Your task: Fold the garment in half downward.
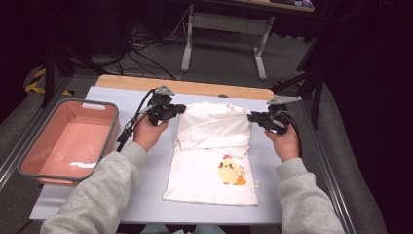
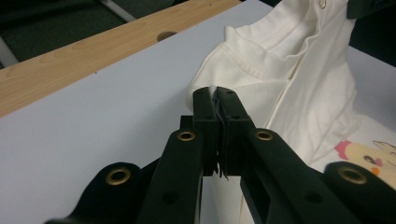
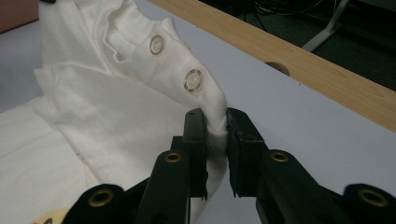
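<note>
White shirt (image 1: 214, 146) pinched at both corners: left gripper (image 1: 179, 109), right gripper (image 1: 253, 117).

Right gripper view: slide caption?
Right claw pinches the snap-button corner of a white shirt above the table.

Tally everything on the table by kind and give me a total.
White garment with chick print: 1
Pink bin: 1
Hand-held grippers, left and right, each clamped on the garment's top edge: 2
Total: 4
</note>
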